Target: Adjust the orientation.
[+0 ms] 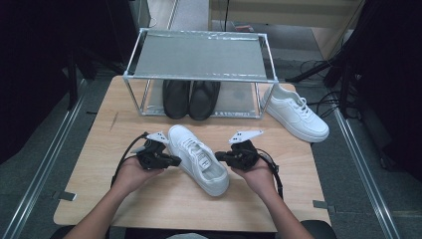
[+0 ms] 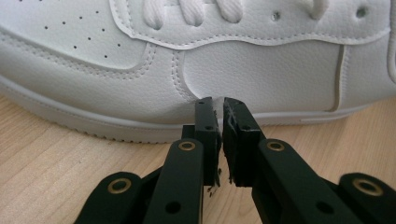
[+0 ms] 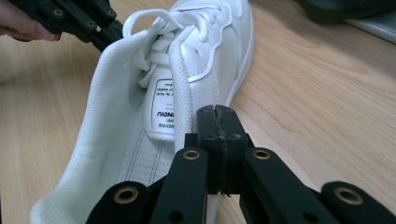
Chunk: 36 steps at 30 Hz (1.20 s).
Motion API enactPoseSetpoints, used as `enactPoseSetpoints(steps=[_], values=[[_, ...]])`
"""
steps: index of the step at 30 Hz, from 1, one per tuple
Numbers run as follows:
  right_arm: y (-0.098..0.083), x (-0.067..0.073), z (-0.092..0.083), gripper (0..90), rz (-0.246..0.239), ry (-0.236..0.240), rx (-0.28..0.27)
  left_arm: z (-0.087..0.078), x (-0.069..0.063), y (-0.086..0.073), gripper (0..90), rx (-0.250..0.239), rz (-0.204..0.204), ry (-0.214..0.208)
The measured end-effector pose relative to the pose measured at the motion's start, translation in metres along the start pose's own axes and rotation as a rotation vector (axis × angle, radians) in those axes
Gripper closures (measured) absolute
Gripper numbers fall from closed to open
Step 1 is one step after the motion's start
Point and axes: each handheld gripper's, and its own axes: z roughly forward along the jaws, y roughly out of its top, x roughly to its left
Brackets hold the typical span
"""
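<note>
White sneaker (image 2: 261, 65) in grained, faintly glossy leather-like upper with stitched seams, perforated toe, woven cloth laces (image 3: 182, 93) and mesh cloth lining; matt black plastic gripper jaws with brass-coloured rivets; pale wood-grain tabletop (image 1: 149, 199), smooth and matt; rack (image 1: 199, 55) of dull metal.

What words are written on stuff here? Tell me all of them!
Tongue label inside the near white shoe: a few lines of dark print, seen sideways and too blurred to read for sure.
Far white shoe, black shoes, rack: no writing visible.
</note>
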Motion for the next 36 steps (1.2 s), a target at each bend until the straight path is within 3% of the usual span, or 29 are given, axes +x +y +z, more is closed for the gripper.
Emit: enactPoseSetpoints(steps=[3,9,14,21,24,29,32,34,36], values=[[-0.001,0.004,0.000,90.0,-0.008,-0.004,-0.003,0.000,0.001,0.000,84.7,0.000,0.005,-0.004],[-0.006,0.010,0.000,87.7,0.021,-0.003,-0.019,-0.001,0.007,0.002,84.4,0.008,0.020,-0.015],[-0.009,0.022,0.003,85.4,0.016,0.007,-0.024,-0.001,0.020,0.003,83.8,-0.011,0.007,-0.057],[-0.012,0.036,0.010,85.1,0.025,0.010,-0.050,0.000,0.028,0.005,83.5,-0.036,-0.007,-0.041],[-0.012,0.042,0.013,84.9,0.029,0.031,-0.052,-0.001,0.028,0.008,83.1,-0.016,0.004,-0.033],[-0.013,0.041,0.013,79.0,0.033,0.040,-0.054,-0.002,0.033,0.009,78.2,-0.024,-0.015,-0.057],[-0.014,0.037,0.010,76.5,0.031,0.012,-0.060,-0.002,0.034,0.010,69.0,-0.016,-0.014,-0.044],[-0.016,0.030,0.005,68.9,0.035,-0.012,-0.068,-0.004,0.039,0.011,64.3,-0.020,-0.048,-0.057],[-0.016,0.026,0.003,65.9,0.035,-0.015,-0.061,-0.004,0.039,0.011,60.5,-0.029,-0.050,-0.057]])
